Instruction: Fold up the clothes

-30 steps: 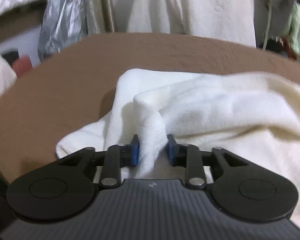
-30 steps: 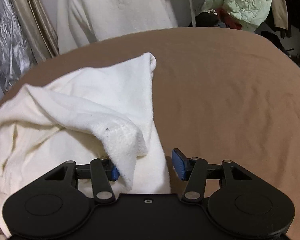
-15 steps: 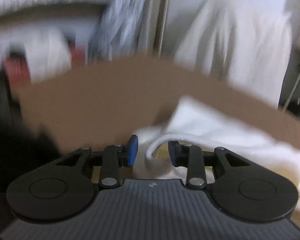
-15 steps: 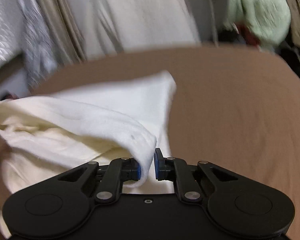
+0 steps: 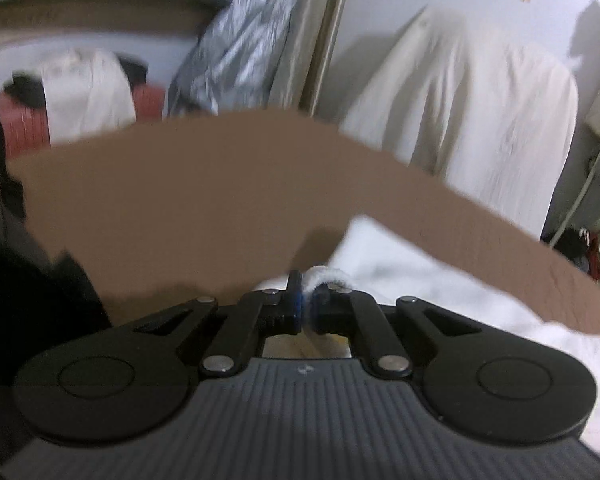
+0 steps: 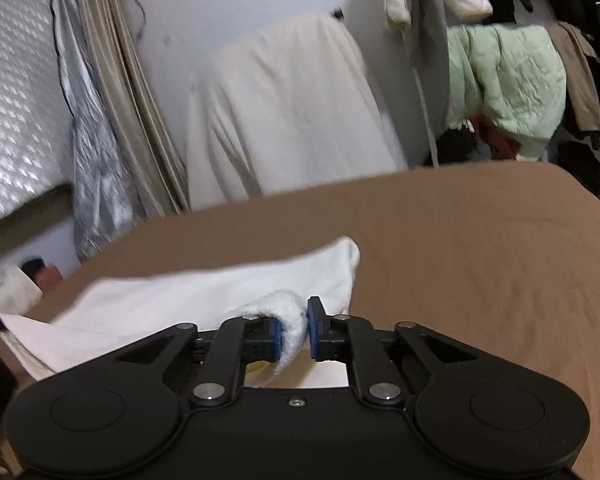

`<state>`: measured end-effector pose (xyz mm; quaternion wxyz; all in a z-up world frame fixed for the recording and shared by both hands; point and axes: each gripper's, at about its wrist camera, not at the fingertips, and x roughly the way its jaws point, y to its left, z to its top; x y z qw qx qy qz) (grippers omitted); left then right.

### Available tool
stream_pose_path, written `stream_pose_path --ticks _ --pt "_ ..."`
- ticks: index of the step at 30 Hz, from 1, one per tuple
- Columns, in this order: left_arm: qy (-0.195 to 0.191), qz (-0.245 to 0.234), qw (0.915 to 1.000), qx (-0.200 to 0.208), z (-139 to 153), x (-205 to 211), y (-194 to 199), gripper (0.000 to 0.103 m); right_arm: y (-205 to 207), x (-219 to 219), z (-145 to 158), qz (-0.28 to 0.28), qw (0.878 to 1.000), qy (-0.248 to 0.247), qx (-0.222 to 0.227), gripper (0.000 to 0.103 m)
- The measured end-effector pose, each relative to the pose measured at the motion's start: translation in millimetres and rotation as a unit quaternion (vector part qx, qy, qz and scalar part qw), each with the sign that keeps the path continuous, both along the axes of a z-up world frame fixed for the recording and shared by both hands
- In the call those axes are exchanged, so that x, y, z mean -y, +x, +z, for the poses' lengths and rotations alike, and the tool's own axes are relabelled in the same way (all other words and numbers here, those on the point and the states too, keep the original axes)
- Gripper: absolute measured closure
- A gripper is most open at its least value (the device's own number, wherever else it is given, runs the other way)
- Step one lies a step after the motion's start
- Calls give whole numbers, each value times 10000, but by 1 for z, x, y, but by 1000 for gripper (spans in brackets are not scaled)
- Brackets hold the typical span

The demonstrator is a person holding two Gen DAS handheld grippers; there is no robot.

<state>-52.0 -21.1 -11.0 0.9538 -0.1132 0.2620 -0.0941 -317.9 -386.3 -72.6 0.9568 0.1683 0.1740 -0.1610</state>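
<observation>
So my left gripper [image 5: 307, 305] is pinched tight on the white garment's [image 5: 428, 276] edge, my right gripper [image 6: 293, 329] clamps another fold, and it's draped across the brown bed [image 6: 480, 256].

A white fluffy cloth [image 6: 204, 300] is seen on a brown cover [image 6: 480, 264]. Blue pads [image 6: 275, 340] are seen on the black right gripper [image 6: 294, 330]. A pale green jacket [image 6: 508, 84] and a shiny silver sheet [image 5: 236, 52] are seen behind.
</observation>
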Motion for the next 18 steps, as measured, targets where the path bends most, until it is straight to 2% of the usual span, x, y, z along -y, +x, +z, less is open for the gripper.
stream_pose_path --ticks 3,5,6,8,10,11,12,13,15,17,18 --pt "-17 29 9984 556 28 -12 -5 98 -4 -1 17 236 9995 -198 53 94" --pt "139 -244 9985 480 36 -15 -3 98 -6 -2 28 373 9987 -342 30 94" --pt "224 -374 9986 294 33 -16 -1 98 -4 -3 30 386 9984 -394 -106 94" --pt "381 -480 9967 -524 8 -18 7 98 0 -1 21 391 9973 -340 -514 94" --pt "705 -428 9856 -1477 -28 -19 17 97 1 3 -9 427 9928 -64 -1117 94" --pt "733 -451 9780 -1902 -42 -21 23 97 2 4 -25 439 9892 46 -1400 94" --pt "582 -448 9745 -2122 -50 -25 27 97 3 2 -40 453 9859 95 -1611 94" --pt "414 -432 9742 -2176 -51 -29 30 97 3 -1 -51 447 9840 121 -1718 94" --pt "337 -405 9795 -1944 -39 -30 29 95 1 -4 -64 396 9828 231 -1787 94" --pt "496 -402 9838 -1674 -30 -25 25 85 -2 -4 -65 377 9818 306 -1834 92" --pt "649 -403 9834 -1648 -30 -22 24 83 -3 -3 -62 408 9812 295 -1861 91"
